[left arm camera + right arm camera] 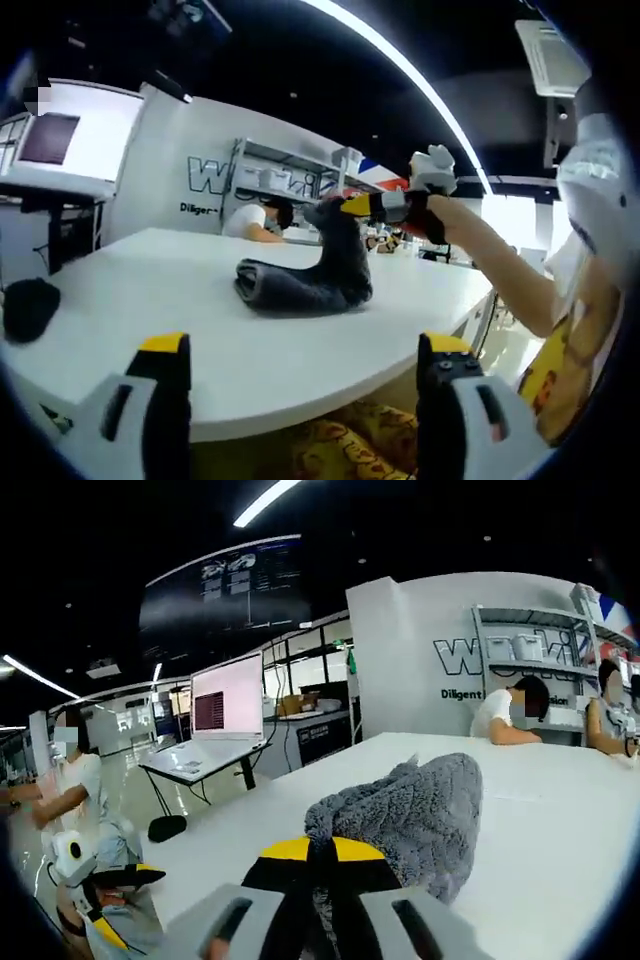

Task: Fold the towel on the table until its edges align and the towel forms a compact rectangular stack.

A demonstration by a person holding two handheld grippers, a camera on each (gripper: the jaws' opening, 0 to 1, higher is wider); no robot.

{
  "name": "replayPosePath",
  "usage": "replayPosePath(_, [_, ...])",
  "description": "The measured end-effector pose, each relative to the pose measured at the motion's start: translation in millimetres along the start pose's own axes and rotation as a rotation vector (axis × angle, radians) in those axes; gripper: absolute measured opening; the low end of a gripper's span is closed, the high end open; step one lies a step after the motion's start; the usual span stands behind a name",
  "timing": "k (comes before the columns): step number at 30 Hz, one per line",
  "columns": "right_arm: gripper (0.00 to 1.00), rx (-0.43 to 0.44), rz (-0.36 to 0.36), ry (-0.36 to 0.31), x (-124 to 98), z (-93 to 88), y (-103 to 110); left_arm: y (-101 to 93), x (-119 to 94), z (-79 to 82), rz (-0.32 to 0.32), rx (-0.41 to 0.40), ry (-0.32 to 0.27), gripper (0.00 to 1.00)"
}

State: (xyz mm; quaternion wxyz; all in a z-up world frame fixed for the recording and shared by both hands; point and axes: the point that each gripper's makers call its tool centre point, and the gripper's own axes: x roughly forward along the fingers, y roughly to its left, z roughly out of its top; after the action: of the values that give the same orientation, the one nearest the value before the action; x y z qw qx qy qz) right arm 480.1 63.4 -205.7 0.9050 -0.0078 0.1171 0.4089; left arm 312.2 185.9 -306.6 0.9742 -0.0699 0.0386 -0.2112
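Grey towel [305, 280] pinched by right claw [320, 855] mid-table; left claw [305, 365] spread at table [150, 290] edge

White wall [420, 640] lettering, large "W…" word partly hidden, perhaps "Diligent" beneath

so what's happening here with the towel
A person is folding a grey towel on a white table with two handheld grippers. The right gripper is shut on one towel corner and lifts it above the rest, which lies bunched on the table. The left gripper is open, held back at the near table edge. No neat stack yet.
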Motion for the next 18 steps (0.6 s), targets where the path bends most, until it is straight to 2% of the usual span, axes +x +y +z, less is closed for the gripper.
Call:
replayPosePath(6, [0.05, -0.043, 0.065, 0.064, 23.3, -16.5, 31.7, 2.9, -2.8, -1.2, 0.016, -0.007, -0.002, 0.99])
replayPosePath(13, [0.05, -0.082, 0.103, 0.154, 42.8, -42.6, 54.5, 5.8, -3.9, -4.2, 0.026, -0.012, 0.007, 0.99])
replayPosePath(18, [0.05, -0.119, 0.115, 0.274, 56.0, -79.0, 64.5, 4.7, -2.5, -3.4, 0.02, -0.014, 0.002, 0.99])
